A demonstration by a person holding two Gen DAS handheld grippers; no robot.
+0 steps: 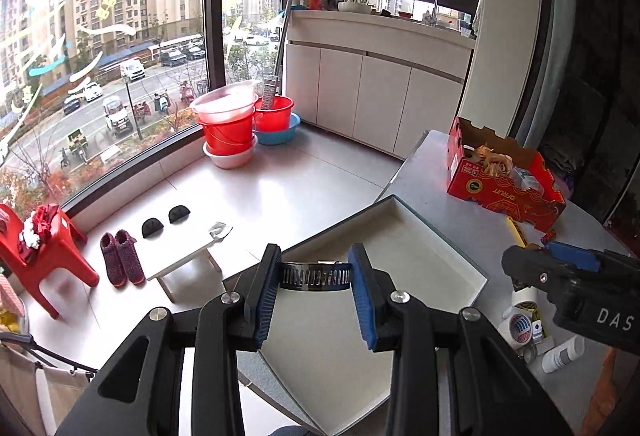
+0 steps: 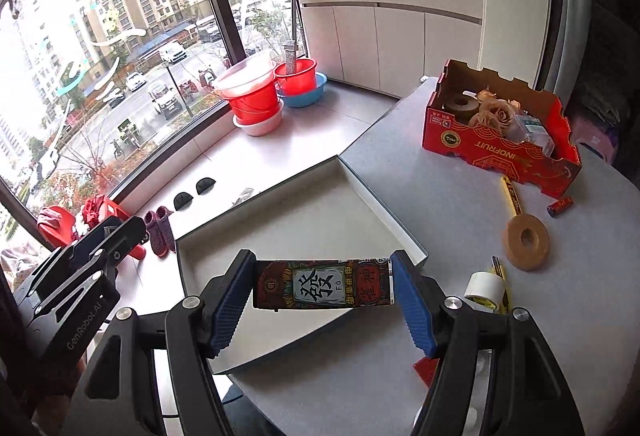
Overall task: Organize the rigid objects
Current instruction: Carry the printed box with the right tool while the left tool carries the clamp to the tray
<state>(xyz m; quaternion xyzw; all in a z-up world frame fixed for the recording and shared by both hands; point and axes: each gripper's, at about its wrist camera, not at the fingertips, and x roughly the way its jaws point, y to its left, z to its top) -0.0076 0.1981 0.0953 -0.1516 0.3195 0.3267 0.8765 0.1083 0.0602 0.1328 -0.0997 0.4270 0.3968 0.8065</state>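
My left gripper (image 1: pixel 314 278) is shut on a metal hose clamp (image 1: pixel 315 275), a slotted steel band, held above the near left part of the shallow white tray (image 1: pixel 460 248). My right gripper (image 2: pixel 322 284) is shut on a flat printed box with Chinese characters (image 2: pixel 322 284), held above the tray's near edge (image 2: pixel 400 224). The right gripper also shows at the right of the left wrist view (image 1: pixel 568 268). The left gripper body shows at the left of the right wrist view (image 2: pixel 80 276).
A red cardboard box (image 2: pixel 500 148) of oddments stands at the back of the grey table (image 2: pixel 440 188). A pencil (image 2: pixel 510 196), a battery (image 2: pixel 560 206), a brown tape ring (image 2: pixel 526 242) and a white tape roll (image 2: pixel 484 288) lie to the right.
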